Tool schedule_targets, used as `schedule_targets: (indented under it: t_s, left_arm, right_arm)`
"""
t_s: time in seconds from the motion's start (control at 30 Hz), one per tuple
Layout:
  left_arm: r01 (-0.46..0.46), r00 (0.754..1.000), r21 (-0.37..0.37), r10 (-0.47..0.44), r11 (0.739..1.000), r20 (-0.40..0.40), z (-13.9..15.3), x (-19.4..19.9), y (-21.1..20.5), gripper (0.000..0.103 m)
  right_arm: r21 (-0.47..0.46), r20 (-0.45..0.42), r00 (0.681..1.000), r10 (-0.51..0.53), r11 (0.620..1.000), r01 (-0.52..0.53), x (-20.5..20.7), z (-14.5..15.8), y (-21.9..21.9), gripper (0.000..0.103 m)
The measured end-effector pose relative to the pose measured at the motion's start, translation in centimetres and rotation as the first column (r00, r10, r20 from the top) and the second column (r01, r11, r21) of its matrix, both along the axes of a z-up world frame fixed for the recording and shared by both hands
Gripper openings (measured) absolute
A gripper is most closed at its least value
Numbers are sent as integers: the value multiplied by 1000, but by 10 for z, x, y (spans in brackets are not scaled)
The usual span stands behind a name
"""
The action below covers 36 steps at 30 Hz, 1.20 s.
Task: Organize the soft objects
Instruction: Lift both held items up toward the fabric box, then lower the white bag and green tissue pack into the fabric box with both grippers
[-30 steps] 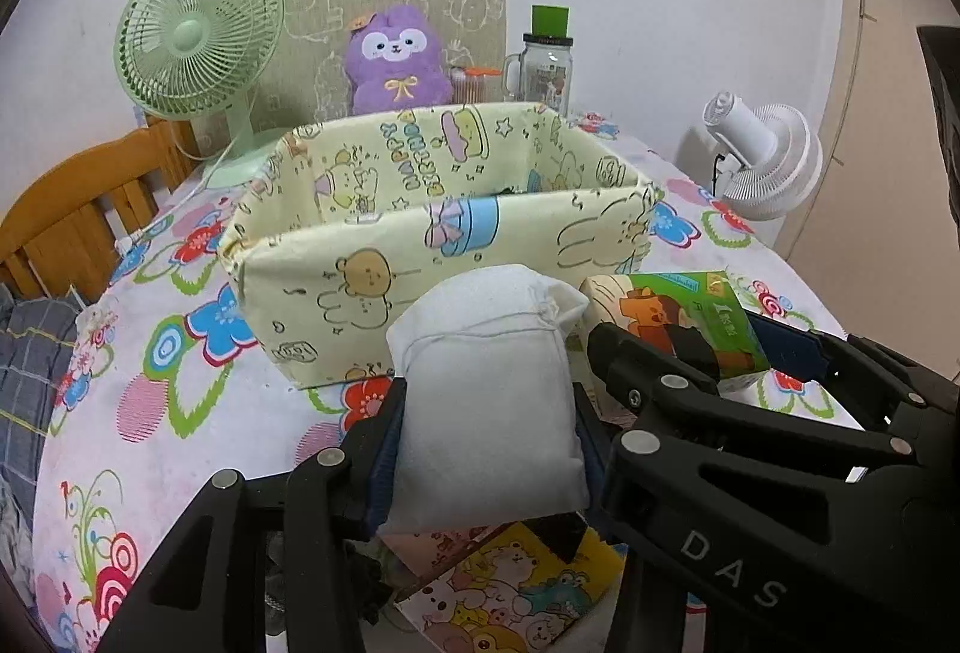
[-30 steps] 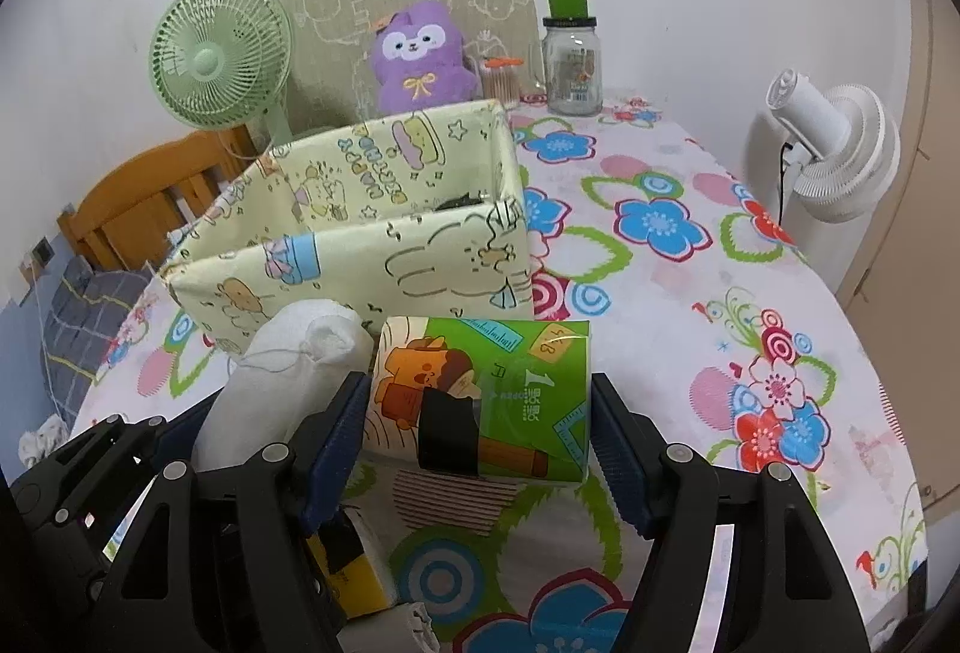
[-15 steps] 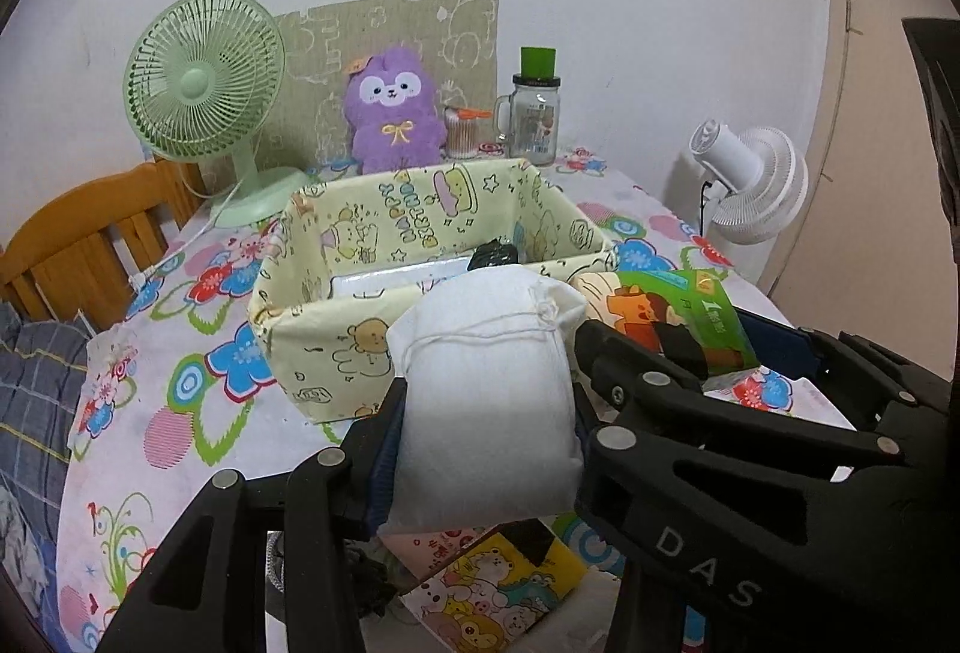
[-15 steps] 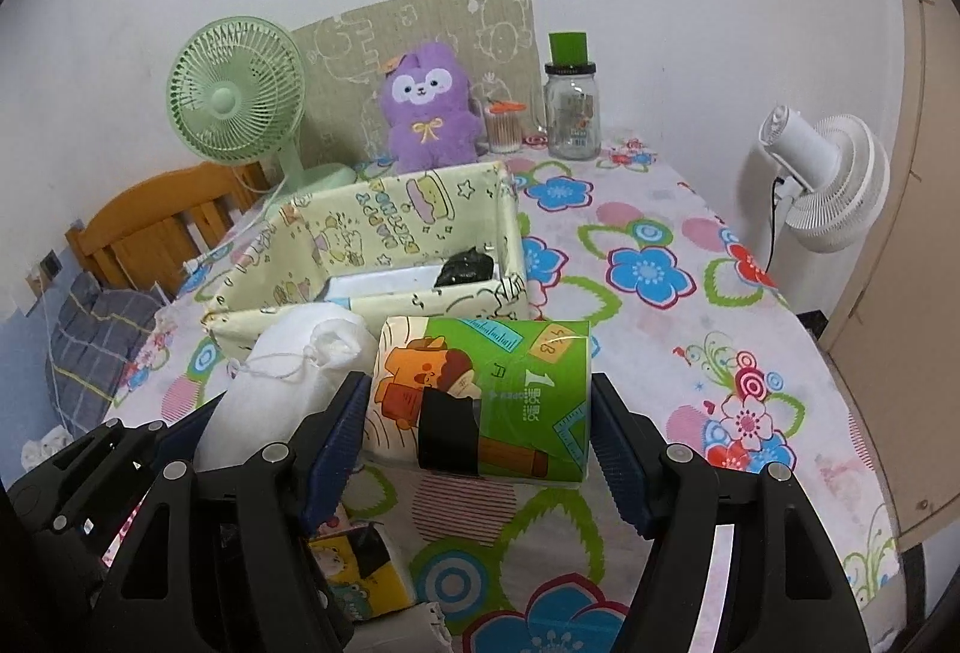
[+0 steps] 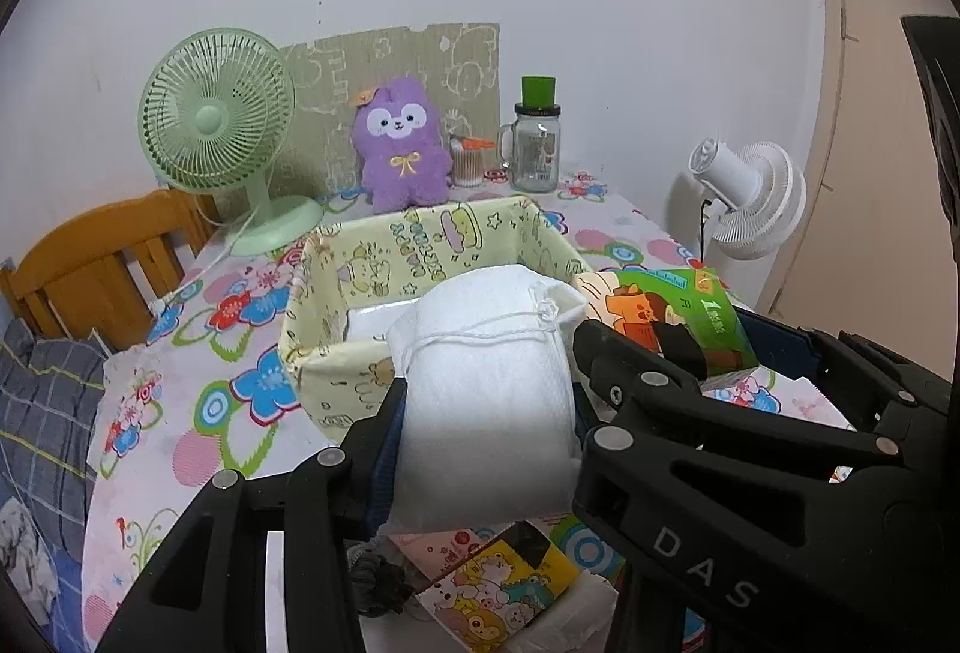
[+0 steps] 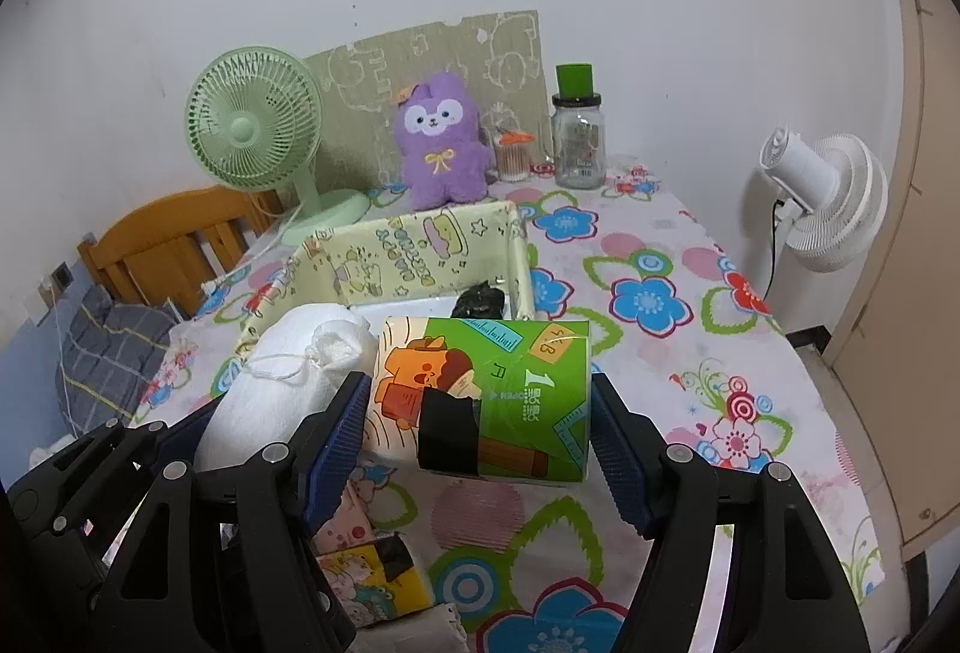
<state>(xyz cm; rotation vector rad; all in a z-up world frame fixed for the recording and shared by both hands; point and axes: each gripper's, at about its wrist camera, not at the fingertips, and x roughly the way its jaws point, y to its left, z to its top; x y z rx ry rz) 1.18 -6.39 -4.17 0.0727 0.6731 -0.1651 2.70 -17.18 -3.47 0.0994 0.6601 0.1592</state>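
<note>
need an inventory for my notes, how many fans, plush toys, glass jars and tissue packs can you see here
fans: 2, green fan and white fan
plush toys: 1, purple plush
glass jars: 1, green-lidded jar
tissue packs: 2, green pack and yellow pack
total: 6

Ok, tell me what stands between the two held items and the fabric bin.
Nothing visible. The white drawstring pouch and green tissue pack hang above the table, just short of the yellow fabric bin, whose open top faces them.
</note>
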Motion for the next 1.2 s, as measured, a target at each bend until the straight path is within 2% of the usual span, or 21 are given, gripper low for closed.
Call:
schedule_targets:
  t_s: [0.77, 1.2]
  left_arm:
    - [-20, 998, 3, 20, 1000, 65, 35, 8, 11, 51]
    - [-22, 997, 0, 22, 1000, 72, 40, 23, 18, 51]
  right_arm:
    - [-6, 62, 998, 28, 1000, -28, 12, 36, 11, 74]
    - [-13, 65, 997, 35, 999, -34, 32, 41, 20, 74]
